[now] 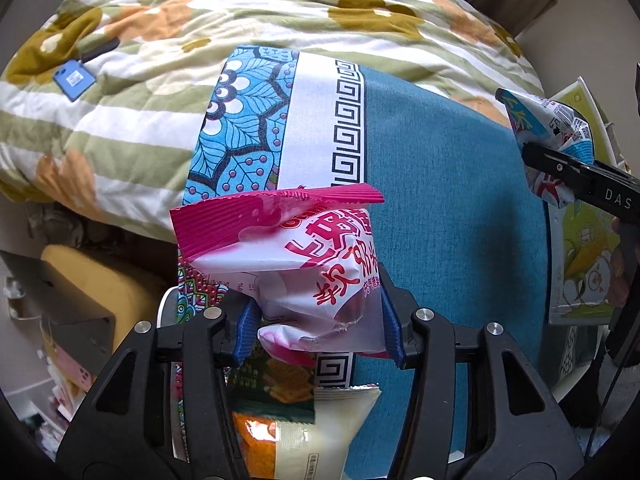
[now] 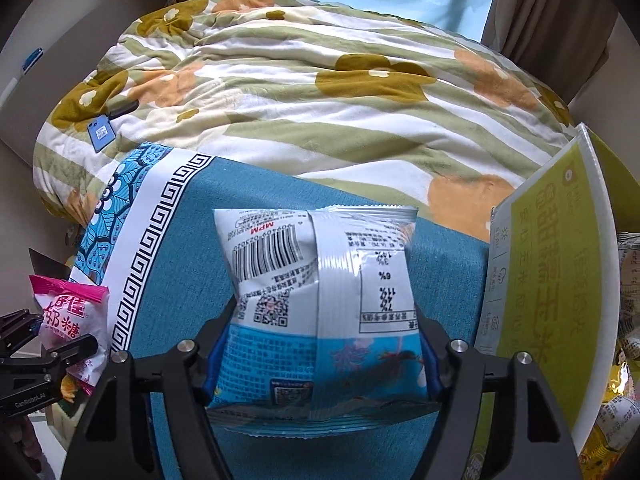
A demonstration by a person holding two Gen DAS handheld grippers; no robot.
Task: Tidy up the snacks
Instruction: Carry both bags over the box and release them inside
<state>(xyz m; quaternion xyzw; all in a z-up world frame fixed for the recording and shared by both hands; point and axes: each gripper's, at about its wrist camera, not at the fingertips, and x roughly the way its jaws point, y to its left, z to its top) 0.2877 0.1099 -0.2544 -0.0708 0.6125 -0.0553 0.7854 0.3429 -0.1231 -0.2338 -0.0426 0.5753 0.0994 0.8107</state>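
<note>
Left wrist: teal cloth (image 1: 448, 184) w/ patterned border, striped floral quilt (image 1: 280, 12) behind; left gripper (image 1: 320, 328) clamps pink packet (image 1: 304, 264), right gripper (image 2: 320, 360) clamps blue packet (image 2: 320, 300)

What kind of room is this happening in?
Most likely a bedroom at home. A rumpled flowered quilt lies heaped as on a bed, curtains hang by a window behind it, and a teal patterned cloth covers the surface where snack packets are sorted.
</note>
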